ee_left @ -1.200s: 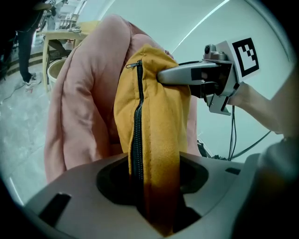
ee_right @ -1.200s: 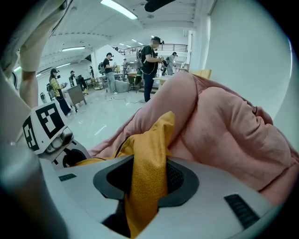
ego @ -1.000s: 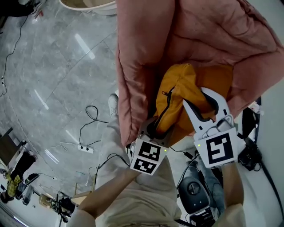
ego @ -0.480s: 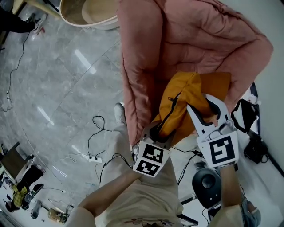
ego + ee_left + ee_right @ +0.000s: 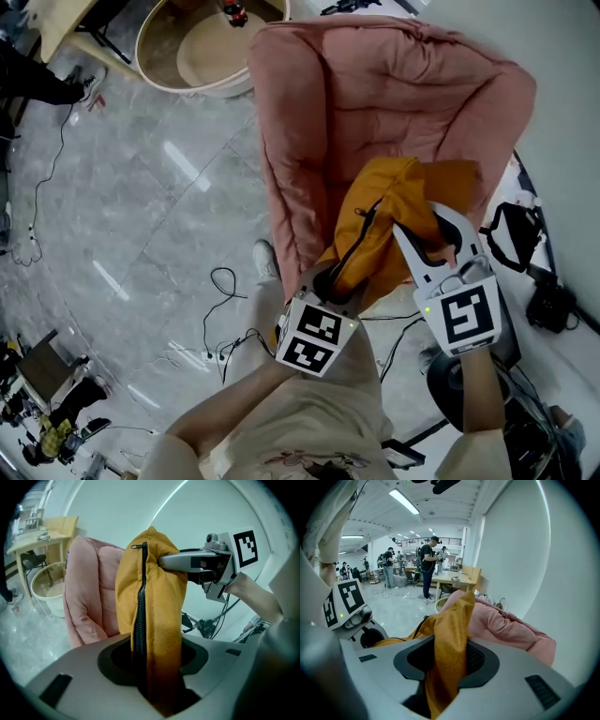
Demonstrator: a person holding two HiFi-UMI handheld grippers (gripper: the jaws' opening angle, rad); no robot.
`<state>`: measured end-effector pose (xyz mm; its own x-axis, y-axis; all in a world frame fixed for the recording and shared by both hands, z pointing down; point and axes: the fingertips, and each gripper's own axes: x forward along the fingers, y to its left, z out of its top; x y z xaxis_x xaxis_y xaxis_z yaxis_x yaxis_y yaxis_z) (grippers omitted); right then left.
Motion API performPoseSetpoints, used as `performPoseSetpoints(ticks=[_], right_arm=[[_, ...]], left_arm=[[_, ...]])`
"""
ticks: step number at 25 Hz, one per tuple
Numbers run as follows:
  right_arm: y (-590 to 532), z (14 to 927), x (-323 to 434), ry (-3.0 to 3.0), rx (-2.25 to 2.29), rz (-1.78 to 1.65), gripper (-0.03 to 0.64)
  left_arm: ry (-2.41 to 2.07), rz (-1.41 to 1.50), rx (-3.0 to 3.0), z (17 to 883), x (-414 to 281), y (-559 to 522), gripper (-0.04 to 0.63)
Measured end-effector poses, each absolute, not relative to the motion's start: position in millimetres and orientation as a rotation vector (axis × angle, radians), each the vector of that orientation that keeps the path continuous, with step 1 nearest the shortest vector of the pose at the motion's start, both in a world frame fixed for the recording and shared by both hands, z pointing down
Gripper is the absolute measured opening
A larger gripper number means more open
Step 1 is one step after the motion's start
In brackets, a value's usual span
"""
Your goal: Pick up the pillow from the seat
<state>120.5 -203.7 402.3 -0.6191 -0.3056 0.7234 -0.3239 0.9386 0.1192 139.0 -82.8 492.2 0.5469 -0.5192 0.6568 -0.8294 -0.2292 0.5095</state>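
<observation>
Over the last second the armchair [image 5: 375, 103] has shrunk back toward 12 o'clock in the head view, and more of the grey floor [image 5: 122, 187] has opened up at 9 o'clock. The pillow [image 5: 394, 225] has kept its place between the two tools, so both hands have been rising and taking it with them. For the task, that suggests the lift is largely made: the pillow now hangs in front of the seat rather than lying in it, though whether its far corner still brushes the cushion cannot be told.

The left hand-held gripper [image 5: 330, 274] is clamped on the zippered edge, at about 6 o'clock of the pillow. The right hand-held gripper [image 5: 427, 223] pinches a fold of fabric at about 3 o'clock, and each gripper view shows cloth squeezed tight between the jaws.

The pillow is mustard yellow with a suede-like nap, and it is soft enough to bunch and sag into a peak between the two grips. A dark zipper [image 5: 361, 230] runs down one seam. The armchair is dusty pink and quilted in plump panels, with a deep scooped back. The floor is glossy and marble-veined, with a thin black cable [image 5: 225, 286] looping at 8 o'clock and a round beige tub [image 5: 202, 52] at 11 o'clock.
</observation>
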Motion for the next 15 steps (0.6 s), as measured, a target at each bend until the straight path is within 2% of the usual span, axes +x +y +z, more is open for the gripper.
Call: performPoseSetpoints(ticks=[15], right_arm=[[-184, 303, 134, -2.358, 0.679, 0.025, 0.161]], left_arm=[[-1.061, 0.554, 2.045, 408, 129, -67, 0.19]])
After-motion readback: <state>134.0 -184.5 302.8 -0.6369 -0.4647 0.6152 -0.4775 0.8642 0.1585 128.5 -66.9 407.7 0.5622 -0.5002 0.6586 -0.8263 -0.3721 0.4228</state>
